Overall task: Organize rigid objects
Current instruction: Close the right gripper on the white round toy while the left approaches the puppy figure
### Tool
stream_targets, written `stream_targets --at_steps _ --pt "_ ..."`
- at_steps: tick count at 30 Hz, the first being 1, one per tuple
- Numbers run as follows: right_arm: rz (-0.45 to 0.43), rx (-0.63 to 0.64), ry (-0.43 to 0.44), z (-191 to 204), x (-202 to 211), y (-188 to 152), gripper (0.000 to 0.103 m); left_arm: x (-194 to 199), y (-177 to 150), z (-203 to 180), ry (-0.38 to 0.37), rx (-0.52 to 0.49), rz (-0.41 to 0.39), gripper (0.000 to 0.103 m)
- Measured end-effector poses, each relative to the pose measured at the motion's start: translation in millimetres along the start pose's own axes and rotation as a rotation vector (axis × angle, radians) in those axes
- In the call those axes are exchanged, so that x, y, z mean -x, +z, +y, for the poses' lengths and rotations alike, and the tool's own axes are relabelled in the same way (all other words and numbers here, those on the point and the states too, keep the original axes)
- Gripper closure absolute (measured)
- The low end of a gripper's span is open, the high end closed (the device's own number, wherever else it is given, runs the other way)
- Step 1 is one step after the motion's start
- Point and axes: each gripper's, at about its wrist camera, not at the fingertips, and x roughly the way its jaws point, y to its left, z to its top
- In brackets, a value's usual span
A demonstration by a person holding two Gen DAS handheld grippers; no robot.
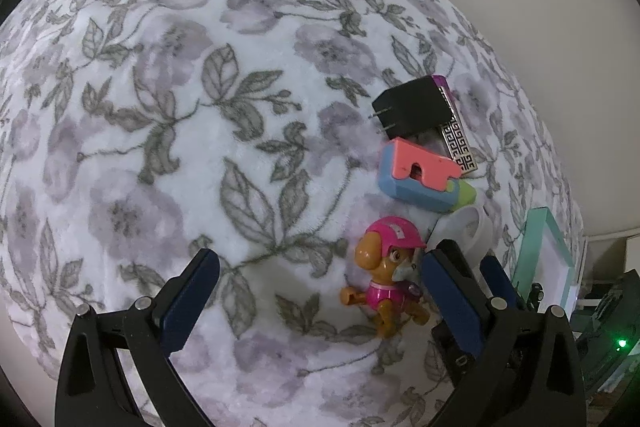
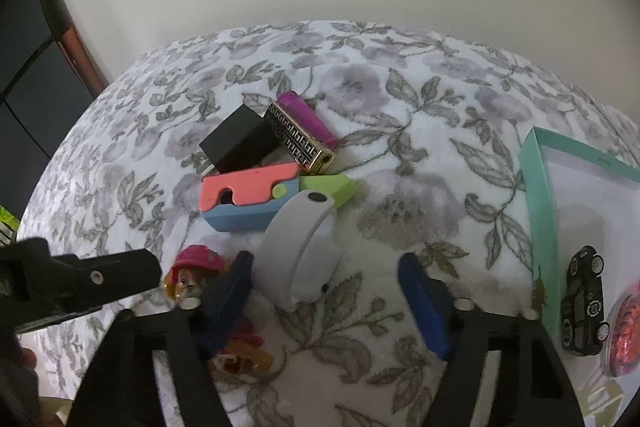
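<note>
A toy dog (image 1: 384,267) with a pink helmet lies on the floral blanket (image 1: 200,147) between the fingers of my open left gripper (image 1: 320,291), close to the right pad and not pinched. In the right wrist view a white band (image 2: 296,255) stands on edge between the fingers of my right gripper (image 2: 326,291). It sits near the left pad, and a clear gap separates it from the right pad. The dog (image 2: 196,267) lies just outside that left finger. Behind are a pink, blue and green block (image 2: 248,195), a black charger (image 2: 236,143), a gold patterned lighter (image 2: 300,139) and a purple lighter (image 2: 308,119).
A teal box (image 2: 540,207) lies open at the right, holding a black toy car (image 2: 584,299) and a pink glittery round thing (image 2: 624,335). The left gripper's black body (image 2: 80,283) crowds the right gripper's left side. A pale wall rises behind the blanket.
</note>
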Motion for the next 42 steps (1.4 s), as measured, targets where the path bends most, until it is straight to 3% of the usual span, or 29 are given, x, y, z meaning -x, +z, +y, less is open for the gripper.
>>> stream_targets --at_steps 3,6,10,19,23,27,36,42 --pt "0.004 0.006 -0.002 -1.7 1.1 0.3 0.050 -3.8 -0.4 -2.5 -0.010 -0.001 0.011 0.002" --pt "0.006 0.012 -0.002 -4.6 1.6 -0.1 0.053 -6.7 -1.3 -5.2 -0.018 -0.005 0.023 0.002" --pt "0.010 0.001 0.003 -12.8 2.6 -0.6 0.063 -12.1 -4.6 -11.0 -0.022 -0.013 0.044 0.002" --pt "0.015 -0.006 0.014 -27.1 6.7 -1.8 0.079 -20.2 -11.0 -26.2 0.017 -0.073 0.039 0.002" --pt "0.021 -0.013 0.012 -33.7 7.8 -2.8 0.079 -22.5 -13.1 -30.8 0.017 -0.093 0.037 0.005" --pt "0.025 -0.027 0.012 -40.7 8.3 -3.7 0.079 -26.0 -17.3 -38.8 0.014 -0.130 0.051 0.022" --pt "0.035 -0.051 0.009 -46.9 3.3 -5.4 0.079 -36.1 -23.6 -55.1 0.070 -0.197 0.026 0.025" --pt "0.036 -0.059 0.002 -45.2 1.0 -5.7 0.079 -31.2 -21.7 -46.9 0.071 -0.175 0.001 0.036"
